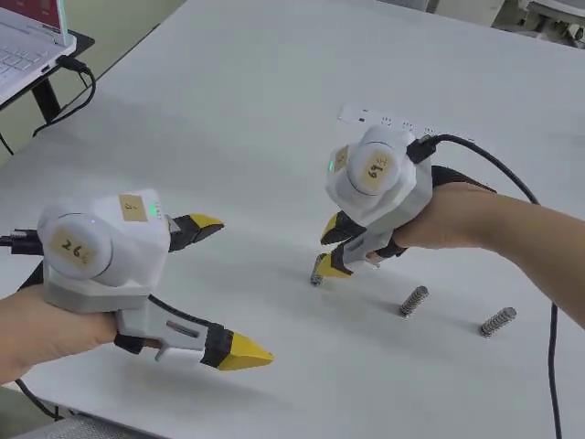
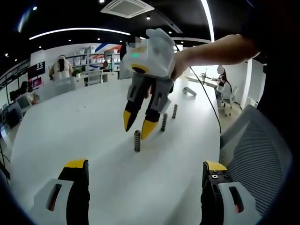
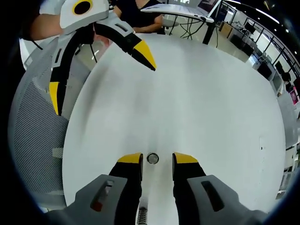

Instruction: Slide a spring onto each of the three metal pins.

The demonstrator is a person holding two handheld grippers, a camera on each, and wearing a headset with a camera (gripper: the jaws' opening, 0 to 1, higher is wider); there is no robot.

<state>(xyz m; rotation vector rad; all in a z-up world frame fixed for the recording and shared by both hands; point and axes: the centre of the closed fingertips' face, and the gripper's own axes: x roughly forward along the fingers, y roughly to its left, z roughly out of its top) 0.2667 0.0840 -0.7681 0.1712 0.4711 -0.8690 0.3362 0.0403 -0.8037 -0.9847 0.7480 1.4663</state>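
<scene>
Three small metal springs stand upright on the white table [image 1: 238, 119]. The nearest spring [image 1: 316, 271] [image 2: 137, 140] sits right below my right gripper [image 1: 332, 249] [image 2: 138, 128], which points down at it. From above, this spring [image 3: 153, 158] appears as a grey ring between the yellow fingertips [image 3: 130, 159], untouched; the right gripper [image 3: 153, 158] is open. Two more springs [image 1: 413, 301] [image 1: 498, 321] stand further right. I cannot tell whether pins are inside them. My left gripper [image 1: 228, 288] [image 2: 145, 165] is wide open with nothing in it, hovering at the near left.
A laptop [image 1: 27, 37] on a stand with a black cable sits at the far left. A white power strip [image 1: 384, 119] lies behind the right gripper. A mesh office chair [image 2: 255, 145] stands at the table's edge. People sit in the background.
</scene>
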